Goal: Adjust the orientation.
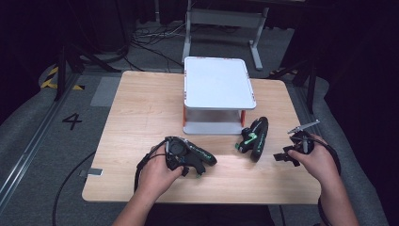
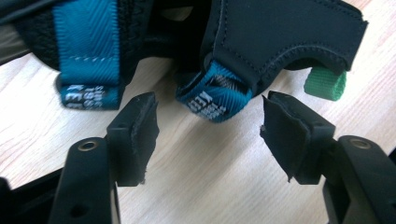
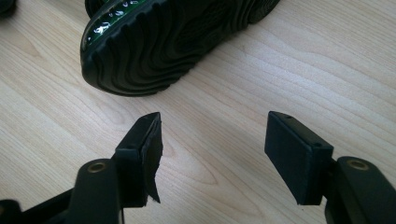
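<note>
Two black sandals lie on the wooden table (image 1: 141, 108) in the high view, in front of a white two-tier rack (image 1: 217, 82): the left sandal (image 1: 200, 154) lies flat just ahead of the person's left hand (image 1: 157, 175), and the right sandal (image 1: 255, 136) stands on its edge near the rack's lower shelf. The left gripper (image 1: 196, 172) is low over the near end of the left sandal; the right gripper (image 1: 282, 157) rests near the table's right edge, apart from the right sandal. In the left gripper view, the jaws stand apart with bare table between the pads (image 2: 140, 135); a blue webbing loop (image 2: 212, 95) on the sandal's strap hangs just beyond the gap, and a green tab (image 2: 325, 84) shows to the right. Nothing is pressed between the pads, so this tool is released. In the right gripper view, the ribbed sole of the right sandal faces the camera beyond the spread jaws, clear of both pads; this tool is likewise released and holds nothing. Judged step: approach to grasp the left sandal, probably for placement on the rack. The next move calls for advancing the left gripper until the strap or blue loop sits squarely between the pads, then closing firmly; a shallow bite on the loop's tip could slip.
</note>
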A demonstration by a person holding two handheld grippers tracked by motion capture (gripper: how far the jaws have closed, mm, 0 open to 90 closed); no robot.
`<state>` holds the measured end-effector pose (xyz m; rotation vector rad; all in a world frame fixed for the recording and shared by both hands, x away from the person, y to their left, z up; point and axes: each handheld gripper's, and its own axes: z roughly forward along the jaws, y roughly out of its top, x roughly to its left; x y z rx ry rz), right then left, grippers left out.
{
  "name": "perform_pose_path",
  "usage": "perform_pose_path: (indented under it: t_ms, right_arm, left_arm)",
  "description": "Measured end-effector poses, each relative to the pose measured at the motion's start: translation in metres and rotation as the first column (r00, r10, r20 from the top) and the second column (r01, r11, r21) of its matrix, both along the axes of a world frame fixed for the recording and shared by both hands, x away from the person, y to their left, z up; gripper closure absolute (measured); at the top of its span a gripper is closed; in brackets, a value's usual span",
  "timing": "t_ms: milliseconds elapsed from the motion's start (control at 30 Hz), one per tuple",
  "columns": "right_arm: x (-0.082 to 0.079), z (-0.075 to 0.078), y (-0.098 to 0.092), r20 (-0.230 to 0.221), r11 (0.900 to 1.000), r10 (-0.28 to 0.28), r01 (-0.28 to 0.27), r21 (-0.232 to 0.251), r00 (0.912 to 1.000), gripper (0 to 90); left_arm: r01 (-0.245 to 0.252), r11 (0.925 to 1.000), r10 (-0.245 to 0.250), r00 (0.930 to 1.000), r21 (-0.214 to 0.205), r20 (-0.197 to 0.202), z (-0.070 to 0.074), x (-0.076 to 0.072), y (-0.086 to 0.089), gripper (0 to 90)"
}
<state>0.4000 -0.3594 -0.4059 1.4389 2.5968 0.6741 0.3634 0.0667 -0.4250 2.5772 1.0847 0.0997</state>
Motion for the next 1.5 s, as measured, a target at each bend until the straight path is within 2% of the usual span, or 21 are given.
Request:
perform_pose_path:
  t_ms: [100,267,467,533,867,967,1133,1267,1433,1467,1500]
  right_arm:
    - [0.000,-0.001,-0.001,-0.002,1.0000,-0.003,0.003,0.000,1.0000,37.2]
    - [-0.001,-0.002,-0.002,-0.006,1.0000,-0.004,0.004,-0.001,1.0000,37.2]
    - [-0.004,-0.003,-0.005,-0.006,0.9999,-0.010,0.010,-0.002,0.9999,37.2]
    - [-0.004,-0.003,-0.005,-0.006,1.0000,-0.010,0.010,-0.002,0.9999,37.2]
    - [-0.004,-0.003,-0.005,-0.005,1.0000,-0.007,0.007,-0.003,1.0000,37.2]
    - [-0.004,-0.003,-0.006,-0.004,0.9999,-0.013,0.013,-0.001,0.9999,37.2]
    - [-0.003,-0.001,-0.006,0.002,0.9999,-0.014,0.014,0.002,0.9999,37.2]
    - [0.000,0.001,-0.002,0.011,0.9999,-0.007,0.007,0.009,0.9999,37.1]
    - [0.003,0.003,0.002,0.015,0.9999,0.010,-0.010,0.013,0.9998,37.1]
    - [0.003,0.003,0.002,0.015,0.9999,0.010,-0.010,0.013,0.9998,37.1]
    - [0.004,0.004,0.002,0.018,0.9998,0.012,-0.012,0.016,0.9998,37.0]
  left_arm:
    - [0.001,1.0000,-0.001,1.0000,0.001,0.009,-0.005,0.003,-0.002,40.2]
    - [0.016,0.9996,-0.016,0.9999,0.025,-0.006,-0.013,0.006,-0.007,49.9]
    - [0.009,0.9990,-0.009,0.9999,0.044,-0.008,-0.015,0.009,-0.009,59.8]
    - [0.005,0.9986,-0.005,1.0000,0.052,-0.005,-0.014,0.009,-0.009,65.5]
    - [0.013,0.9991,-0.013,0.9999,0.040,-0.008,-0.013,0.009,-0.008,67.6]
    - [0.006,0.9995,-0.006,0.9998,0.030,0.020,-0.007,0.007,-0.008,68.4]
    - [-0.020,0.9998,0.019,0.9993,0.008,0.033,0.008,-0.001,-0.004,69.3]
    - [-0.035,0.9992,0.034,0.9993,0.020,0.011,0.019,-0.008,0.005,69.6]
    - [-0.053,0.9977,0.054,0.9984,0.042,-0.019,0.038,-0.023,0.016,69.8]
    - [-0.053,0.9977,0.054,0.9984,0.042,-0.019,0.038,-0.023,0.016,69.8]
    - [-0.054,0.9967,0.056,0.9981,0.060,-0.025,0.042,-0.027,0.019,69.8]
